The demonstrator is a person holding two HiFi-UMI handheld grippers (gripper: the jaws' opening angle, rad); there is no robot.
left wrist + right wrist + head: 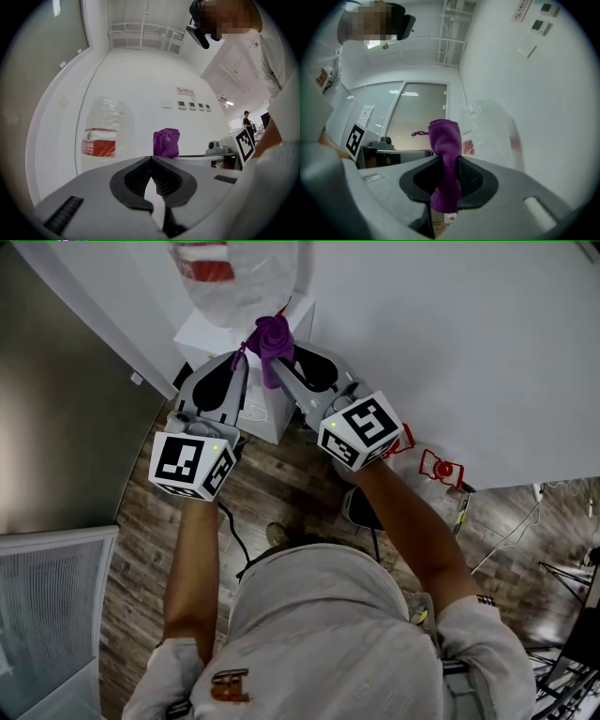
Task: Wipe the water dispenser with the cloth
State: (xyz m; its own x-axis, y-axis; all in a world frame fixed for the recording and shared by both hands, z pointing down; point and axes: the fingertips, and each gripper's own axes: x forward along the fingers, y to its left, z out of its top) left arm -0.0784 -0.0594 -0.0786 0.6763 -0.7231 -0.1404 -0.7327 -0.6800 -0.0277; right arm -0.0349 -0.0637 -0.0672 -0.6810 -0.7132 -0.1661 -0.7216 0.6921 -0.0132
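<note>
A purple cloth (271,337) is pinched in my right gripper (275,360), which is shut on it; the cloth (446,154) sticks up bunched above the jaws and hangs a little below them. The white water dispenser (246,362) stands against the wall right under both grippers, with its clear water bottle (234,277) on top, red label showing. My left gripper (240,360) is shut with nothing in it, just left of the cloth (166,142). The bottle (107,132) is ahead of the left jaws, to the left.
A white wall (450,343) runs behind the dispenser. A red object (439,467) sits by the wall base at right. Wood floor (159,549) lies below, with a glass partition (47,606) at lower left and a black cable (234,540).
</note>
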